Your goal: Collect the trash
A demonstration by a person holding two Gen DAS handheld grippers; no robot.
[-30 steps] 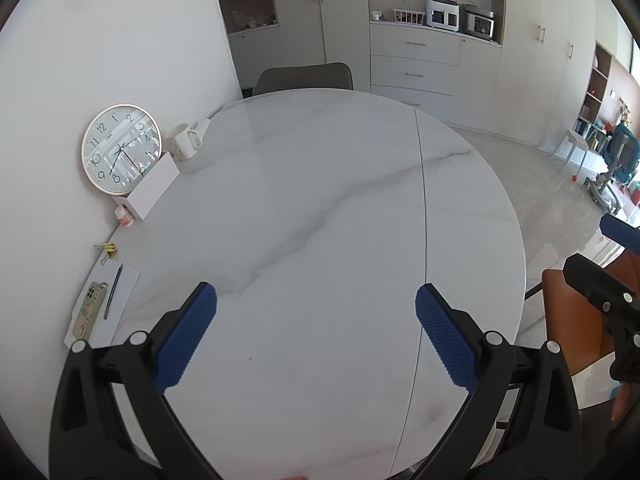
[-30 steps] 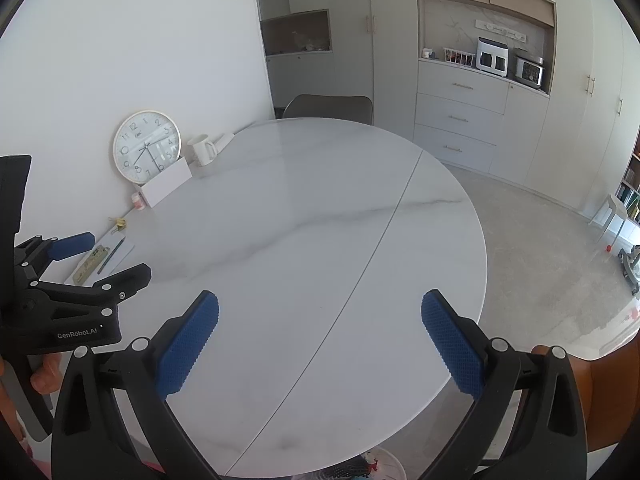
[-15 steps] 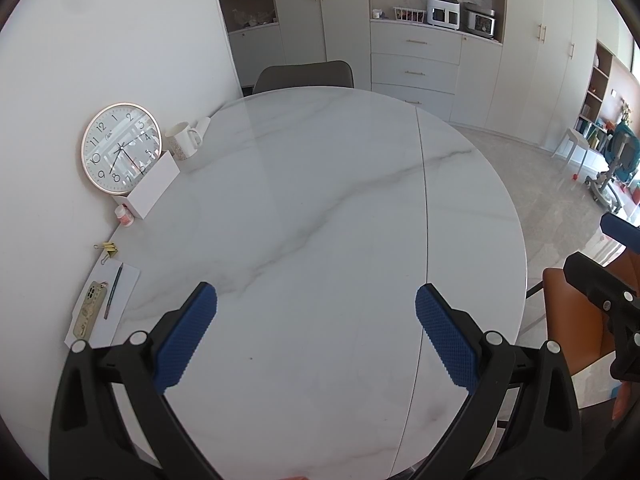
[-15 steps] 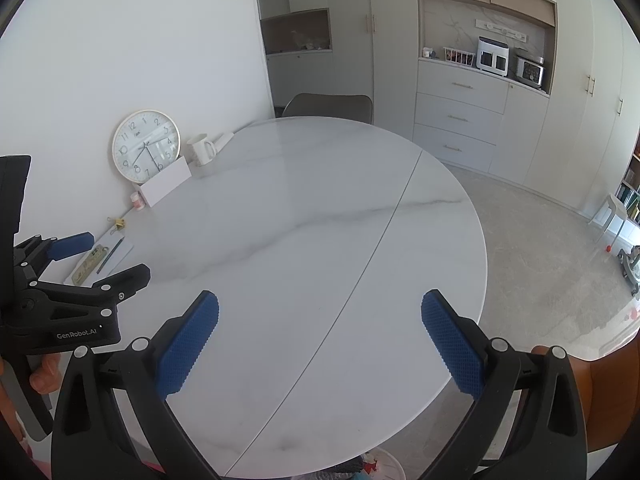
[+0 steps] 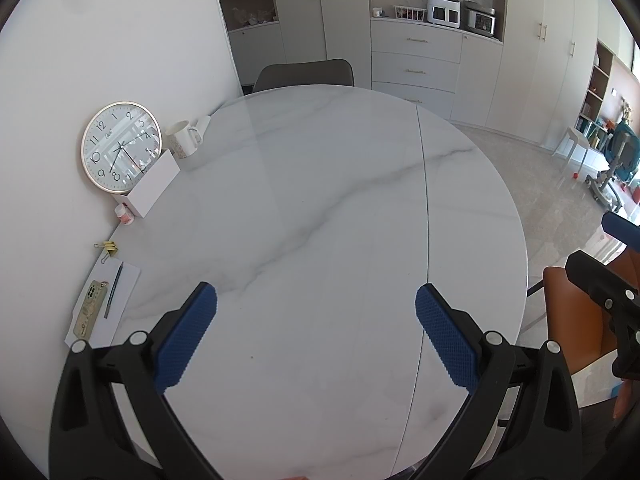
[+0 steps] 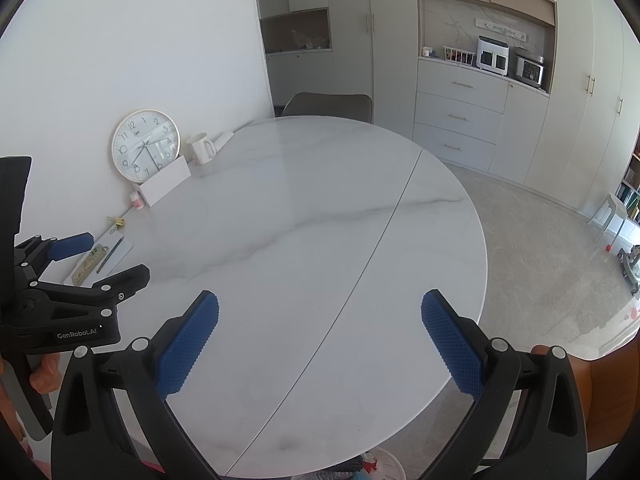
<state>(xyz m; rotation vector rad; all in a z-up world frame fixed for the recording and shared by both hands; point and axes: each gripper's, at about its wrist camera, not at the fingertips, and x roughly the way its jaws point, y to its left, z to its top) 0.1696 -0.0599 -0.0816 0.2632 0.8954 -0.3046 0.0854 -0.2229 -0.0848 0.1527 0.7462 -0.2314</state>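
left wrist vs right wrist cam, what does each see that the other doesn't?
Left wrist only: the right claw seen from the side at the frame's right edge, and a teal wheeled chair far right.

Right wrist only: the left claw from the side, with a hand gripping its handle, and a white bin rim under the table edge.

Both: the round marble table, clock, mug, white box, phone on paper, and each camera's own claw open and holding nothing.
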